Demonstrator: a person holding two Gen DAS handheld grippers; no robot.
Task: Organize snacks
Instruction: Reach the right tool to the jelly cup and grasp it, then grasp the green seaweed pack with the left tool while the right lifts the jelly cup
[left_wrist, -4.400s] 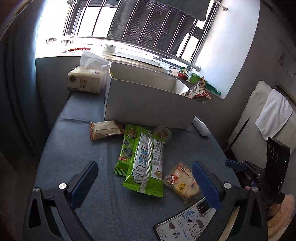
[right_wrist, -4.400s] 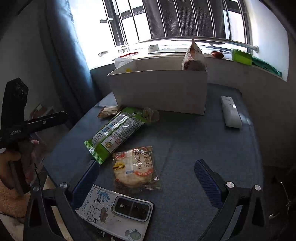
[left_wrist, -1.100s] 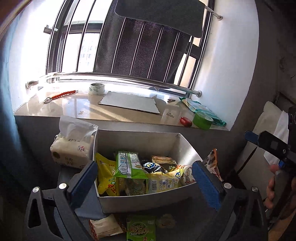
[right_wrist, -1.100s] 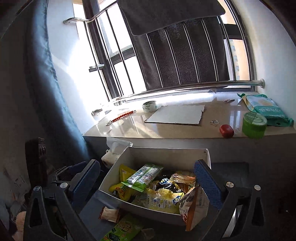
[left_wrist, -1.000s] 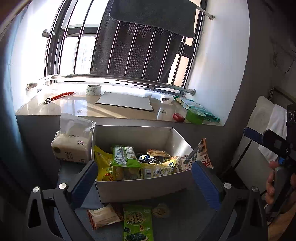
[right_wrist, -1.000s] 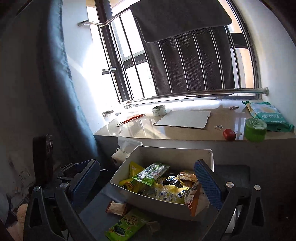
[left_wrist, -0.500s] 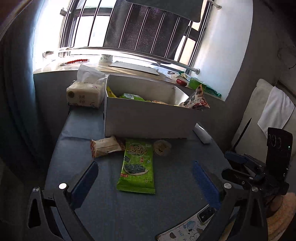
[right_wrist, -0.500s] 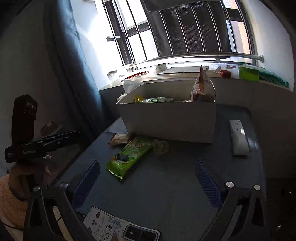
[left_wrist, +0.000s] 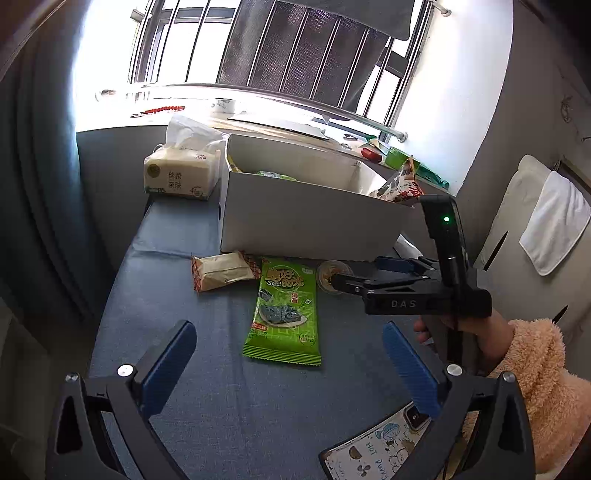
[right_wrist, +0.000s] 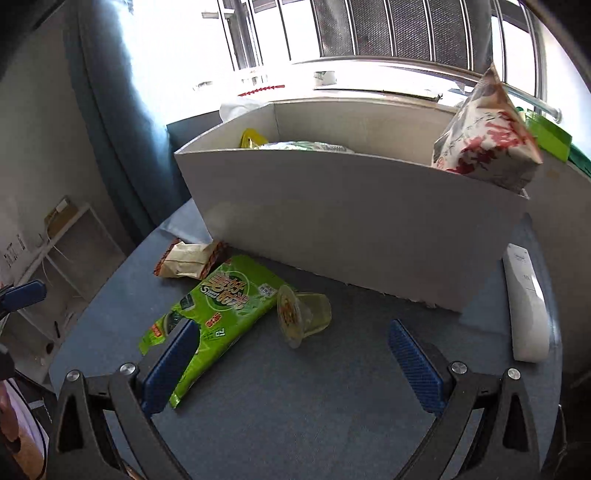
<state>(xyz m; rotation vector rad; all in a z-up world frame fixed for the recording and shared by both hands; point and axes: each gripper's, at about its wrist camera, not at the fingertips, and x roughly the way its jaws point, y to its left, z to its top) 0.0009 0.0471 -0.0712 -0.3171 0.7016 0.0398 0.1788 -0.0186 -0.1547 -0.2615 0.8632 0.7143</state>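
Right wrist view: my right hand-held gripper (right_wrist: 291, 354) gapes empty, the jelly cup (right_wrist: 303, 314) dead ahead.
Cup lies tipped, lid leftward; my left hand-held gripper (left_wrist: 288, 354), also released, sits farther back.

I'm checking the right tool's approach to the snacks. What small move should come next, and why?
Probably ease the right tongs forward and down around the jelly cup. They are open and empty, the cup lies on its side just ahead of them, and it is still outside the white box.

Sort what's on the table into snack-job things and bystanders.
Job:
white cardboard box
green seaweed snack packet
beige wrapped snack bar
clear jelly cup
red-patterned snack bag

Bystanders:
tissue pack
white remote control
cartoon-case phone
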